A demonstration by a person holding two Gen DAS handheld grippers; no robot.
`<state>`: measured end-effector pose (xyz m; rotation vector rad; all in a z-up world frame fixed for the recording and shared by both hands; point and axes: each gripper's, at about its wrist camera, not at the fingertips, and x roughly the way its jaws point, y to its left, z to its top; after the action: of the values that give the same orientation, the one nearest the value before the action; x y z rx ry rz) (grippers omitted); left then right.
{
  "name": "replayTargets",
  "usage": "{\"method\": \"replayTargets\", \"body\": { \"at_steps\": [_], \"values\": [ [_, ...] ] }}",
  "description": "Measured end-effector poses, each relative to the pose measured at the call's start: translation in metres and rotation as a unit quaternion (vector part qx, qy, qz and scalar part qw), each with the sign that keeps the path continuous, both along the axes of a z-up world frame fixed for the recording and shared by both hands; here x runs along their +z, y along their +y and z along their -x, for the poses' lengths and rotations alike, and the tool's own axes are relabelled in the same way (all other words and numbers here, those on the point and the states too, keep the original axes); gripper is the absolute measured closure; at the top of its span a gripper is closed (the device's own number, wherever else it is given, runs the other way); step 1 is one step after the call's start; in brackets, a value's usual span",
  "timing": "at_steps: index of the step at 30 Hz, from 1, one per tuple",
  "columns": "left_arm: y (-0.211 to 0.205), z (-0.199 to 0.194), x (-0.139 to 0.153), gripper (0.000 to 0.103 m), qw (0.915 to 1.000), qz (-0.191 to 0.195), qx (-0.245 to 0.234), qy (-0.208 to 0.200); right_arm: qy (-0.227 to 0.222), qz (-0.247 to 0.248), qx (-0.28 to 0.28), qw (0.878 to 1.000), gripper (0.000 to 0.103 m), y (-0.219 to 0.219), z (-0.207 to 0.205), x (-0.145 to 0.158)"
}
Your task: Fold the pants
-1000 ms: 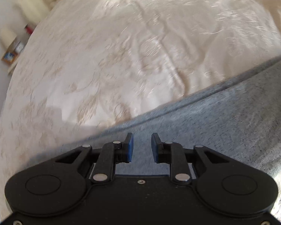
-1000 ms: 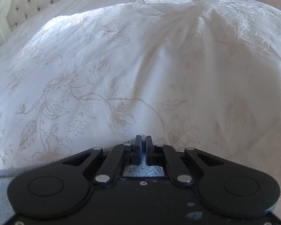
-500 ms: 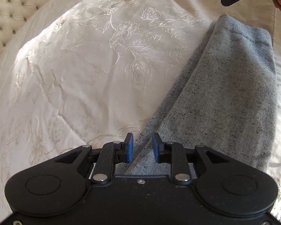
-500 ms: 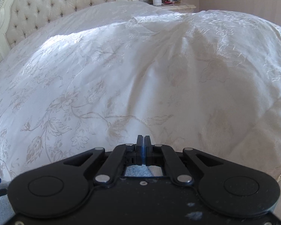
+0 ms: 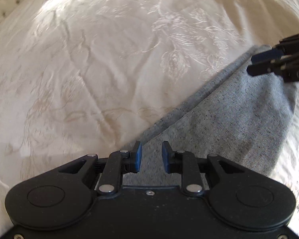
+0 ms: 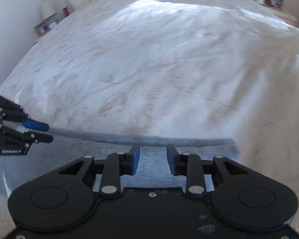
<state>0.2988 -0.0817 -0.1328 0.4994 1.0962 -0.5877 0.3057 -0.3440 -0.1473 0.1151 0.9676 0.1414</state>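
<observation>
While the grey pants (image 5: pixel 239 123) lay folded on the bed (image 5: pixel 109 63), both grippers stood over them with nothing pinched. The left gripper (image 5: pixel 151 155) was spread partway, its blue pads (image 5: pixel 138 155) clear of the cloth below; grey fabric showed through the gap, but neither pad pressed it. The right gripper (image 6: pixel 151 160) pointed down at the same garment, and its jaws were opening, with only the fabric surface visible between them and no fold caught. In the left wrist view the right gripper entered from the upper right edge, above the far end of the pants, which suggests the two hands had taken opposite ends of the garment to keep the fold square.

The pants lay as a flat band with one long edge running diagonally across the bedspread, a thicker double edge showing along that line. This layering indicates that at least one fold was already made. The release of the right gripper is judged to be a set-down of the folded end.

Several items could not be confirmed. Both views were smeared by motion, so seams, waistband and cuffs were not distinguishable. The near part of the pants was hidden beneath each gripper body. Small objects on a side stand (image 6: pixel 47 24) were too blurred to identify.
</observation>
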Motion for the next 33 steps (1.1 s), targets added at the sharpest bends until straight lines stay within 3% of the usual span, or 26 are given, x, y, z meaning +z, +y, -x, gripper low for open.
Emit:
{"method": "replayTargets", "body": {
  "at_steps": [3, 7, 17, 18, 19, 20, 21, 27, 32, 33],
  "values": [
    [0.023, 0.01, 0.0, 0.069, 0.9965, -0.018, 0.079, 0.022, 0.003, 0.018, 0.088, 0.996, 0.069, 0.037, -0.015, -0.007],
    [0.056, 0.026, 0.001, 0.07, 0.9868, -0.018, 0.155, 0.044, 0.013, 0.039, 0.186, 0.982, 0.069, 0.079, -0.035, -0.02],
    [0.124, 0.059, 0.005, 0.07, 0.9603, -0.001, 0.272, 0.061, 0.04, 0.096, 0.327, 0.939, 0.068, 0.123, -0.06, -0.043],
    [0.129, 0.062, 0.005, 0.07, 0.9575, 0.001, 0.282, 0.062, 0.042, 0.097, 0.33, 0.938, 0.069, 0.124, -0.061, -0.044],
    [0.135, 0.063, 0.005, 0.07, 0.9549, 0.002, 0.29, 0.063, 0.043, 0.096, 0.328, 0.939, 0.081, 0.123, -0.063, -0.046],
    [0.14, 0.065, 0.005, 0.07, 0.9522, 0.003, 0.299, 0.065, 0.044, 0.092, 0.323, 0.941, 0.098, 0.123, -0.064, -0.046],
    [0.145, 0.067, 0.006, 0.07, 0.9498, 0.005, 0.306, 0.065, 0.05, 0.088, 0.319, 0.942, 0.1, 0.123, -0.065, -0.045],
    [0.165, 0.071, 0.013, 0.07, 0.9393, 0.022, 0.338, 0.058, 0.015, 0.085, 0.261, 0.962, 0.1, 0.119, -0.066, -0.023],
    [0.183, 0.08, 0.018, 0.07, 0.9333, 0.016, 0.355, 0.052, 0.043, 0.115, 0.238, 0.964, 0.097, 0.129, -0.074, -0.051],
    [0.188, 0.083, 0.021, 0.07, 0.9323, 0.015, 0.358, 0.048, 0.035, 0.121, 0.229, 0.965, 0.09, 0.131, -0.072, -0.052]
  ]
}}
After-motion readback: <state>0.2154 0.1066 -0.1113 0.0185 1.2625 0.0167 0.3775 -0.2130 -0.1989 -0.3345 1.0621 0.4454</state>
